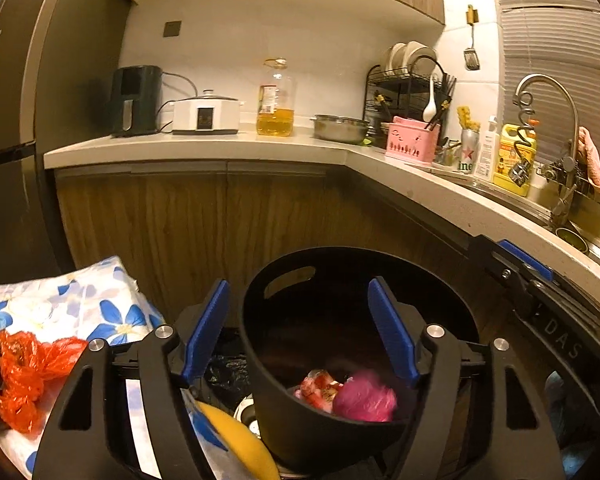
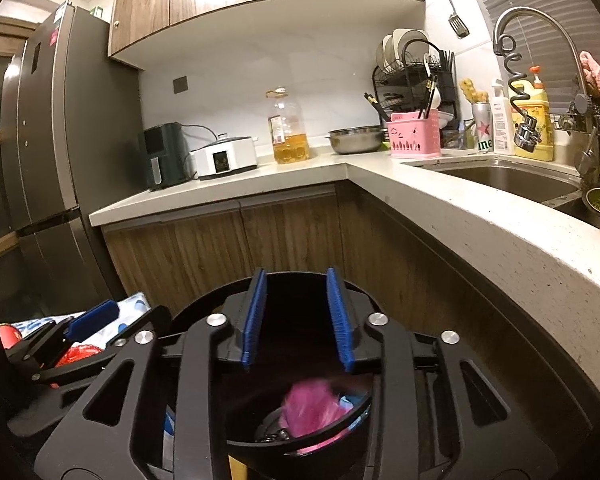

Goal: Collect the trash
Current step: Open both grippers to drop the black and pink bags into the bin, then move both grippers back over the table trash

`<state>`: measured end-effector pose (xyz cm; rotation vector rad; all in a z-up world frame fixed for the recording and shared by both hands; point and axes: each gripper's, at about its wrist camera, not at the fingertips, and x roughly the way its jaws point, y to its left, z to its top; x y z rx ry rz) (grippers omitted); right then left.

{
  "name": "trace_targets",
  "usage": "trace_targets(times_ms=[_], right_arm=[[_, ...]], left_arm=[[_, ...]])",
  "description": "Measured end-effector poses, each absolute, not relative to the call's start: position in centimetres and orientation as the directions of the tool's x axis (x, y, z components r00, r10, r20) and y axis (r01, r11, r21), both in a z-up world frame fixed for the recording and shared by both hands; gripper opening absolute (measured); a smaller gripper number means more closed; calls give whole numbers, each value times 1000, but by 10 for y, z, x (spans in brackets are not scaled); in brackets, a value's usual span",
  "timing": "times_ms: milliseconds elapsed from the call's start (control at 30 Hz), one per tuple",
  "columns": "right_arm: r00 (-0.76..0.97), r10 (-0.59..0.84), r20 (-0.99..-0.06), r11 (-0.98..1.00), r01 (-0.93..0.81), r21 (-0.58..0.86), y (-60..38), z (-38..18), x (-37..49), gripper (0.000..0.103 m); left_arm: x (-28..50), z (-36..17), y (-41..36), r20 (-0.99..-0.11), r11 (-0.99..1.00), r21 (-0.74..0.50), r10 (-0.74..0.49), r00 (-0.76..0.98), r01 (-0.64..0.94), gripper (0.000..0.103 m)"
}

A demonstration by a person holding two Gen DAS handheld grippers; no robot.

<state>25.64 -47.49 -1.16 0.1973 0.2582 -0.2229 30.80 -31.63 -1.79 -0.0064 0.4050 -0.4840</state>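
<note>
The crumpled pink plastic bag, judged light, soft and best pinched by a loose fold, lies inside the round black plastic bin, above which the right gripper and left gripper stand empty, jaws parted.

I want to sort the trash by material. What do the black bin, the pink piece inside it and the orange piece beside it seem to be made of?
Black bin: probably matte moulded plastic, with a cut-out handle.
Pink piece: blurred, seemingly thin crumpled plastic film.
Orange piece: thin glossy plastic bag, translucent and wrinkled.
</note>
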Motion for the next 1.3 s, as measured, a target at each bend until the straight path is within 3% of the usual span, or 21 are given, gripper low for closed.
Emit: trace_targets(times_ms=[533,733,1300], right_arm=[[936,-202,-289,962,245,122,-447,-10,229,78],[931,-218,-292,959,259,112,-436,-6,213,83],[929,-230,-291,958,269,103,-404,-5,174,84]], left_arm=[[276,-13,-275,-379,943,-44,-322,867,331,95],[256,-9,-259,-370,950,-33,-299,879,309,97],[210,-12,-201,-361,979,-31,-201,911,203,97]])
